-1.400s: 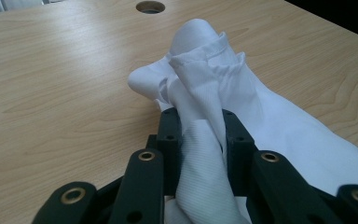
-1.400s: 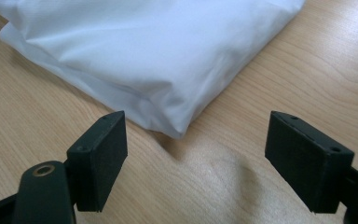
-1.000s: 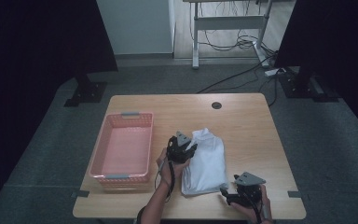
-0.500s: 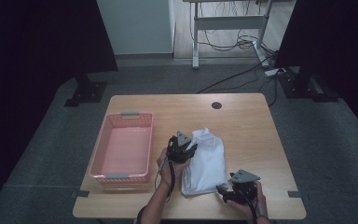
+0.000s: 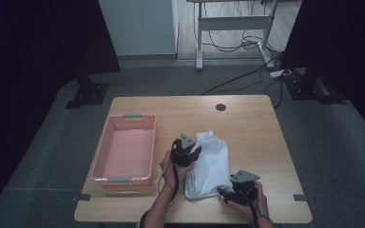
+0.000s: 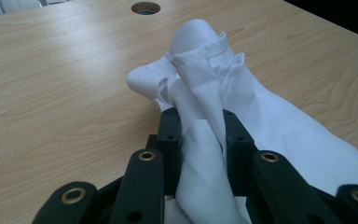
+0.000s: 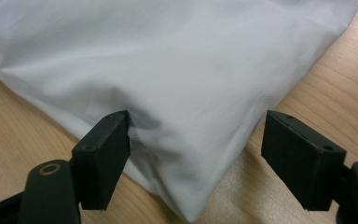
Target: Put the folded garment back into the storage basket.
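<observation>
While the left gripper [image 6: 198, 135] pinches its bunched collar, the white garment [image 5: 211, 164] lies folded near the desk's [image 5: 252, 123] front edge, right of the pink basket [image 5: 125, 153].
Soft, light, limp cloth sags unless held at two ends; the right gripper [image 7: 198, 154], jaws spread, straddles its near corner, a sound hold.

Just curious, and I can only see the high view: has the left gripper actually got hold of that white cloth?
Observer: Yes. In the left gripper view the left gripper is shut on a bunched fold of the white cloth.
Visitor: And the right one?
Observer: The right gripper is open, its jaws either side of a cloth corner.
Visitor: Is that corner lifted?
Observer: No, it lies on the table.
</observation>
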{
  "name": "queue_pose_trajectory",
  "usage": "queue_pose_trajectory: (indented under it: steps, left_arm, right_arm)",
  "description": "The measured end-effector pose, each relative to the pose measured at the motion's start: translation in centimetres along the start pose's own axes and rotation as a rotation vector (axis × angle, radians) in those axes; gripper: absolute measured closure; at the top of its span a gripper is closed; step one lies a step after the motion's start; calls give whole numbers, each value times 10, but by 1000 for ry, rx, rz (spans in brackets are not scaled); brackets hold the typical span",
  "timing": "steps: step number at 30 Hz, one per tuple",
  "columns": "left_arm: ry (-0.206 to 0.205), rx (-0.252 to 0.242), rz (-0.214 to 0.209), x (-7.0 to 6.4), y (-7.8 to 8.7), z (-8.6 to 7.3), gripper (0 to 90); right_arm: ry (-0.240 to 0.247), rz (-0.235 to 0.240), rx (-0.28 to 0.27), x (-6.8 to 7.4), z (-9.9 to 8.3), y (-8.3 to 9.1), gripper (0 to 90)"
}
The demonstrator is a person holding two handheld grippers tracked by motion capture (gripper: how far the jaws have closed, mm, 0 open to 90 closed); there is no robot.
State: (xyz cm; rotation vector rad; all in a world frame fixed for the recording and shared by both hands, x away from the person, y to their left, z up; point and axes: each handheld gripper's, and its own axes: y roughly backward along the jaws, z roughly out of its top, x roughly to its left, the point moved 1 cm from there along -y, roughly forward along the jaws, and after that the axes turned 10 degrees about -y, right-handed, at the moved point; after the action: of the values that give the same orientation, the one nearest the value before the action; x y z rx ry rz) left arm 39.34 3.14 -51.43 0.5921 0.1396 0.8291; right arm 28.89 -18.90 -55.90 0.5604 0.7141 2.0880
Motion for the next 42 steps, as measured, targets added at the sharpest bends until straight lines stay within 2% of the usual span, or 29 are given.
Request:
queue_pose_trajectory:
  steps: [5, 13, 18, 24, 27, 42]
  left_arm:
    - [0, -2, 0, -1, 1, 1, 727]
    - [-8, -4, 2, -2, 2, 3, 728]
    - [-14, -7, 7, -3, 3, 4, 727]
    - [-12, -14, 4, -3, 7, 4, 728]
    - [-15, -18, 2, -4, 7, 5, 727]
    - [-24, -36, -6, -8, 14, 12, 728]
  right_arm:
    - [-13, -1, 10, -1, 2, -4, 254]
    - [-37, 17, 20, -1, 1, -6, 334]
    - [-42, 17, 14, 1, 1, -5, 461]
    - [-27, -3, 2, 4, 3, -3, 661]
    - [-24, -7, -10, 4, 3, -2, 710]
    - [-11, -30, -71, 7, 7, 9, 766]
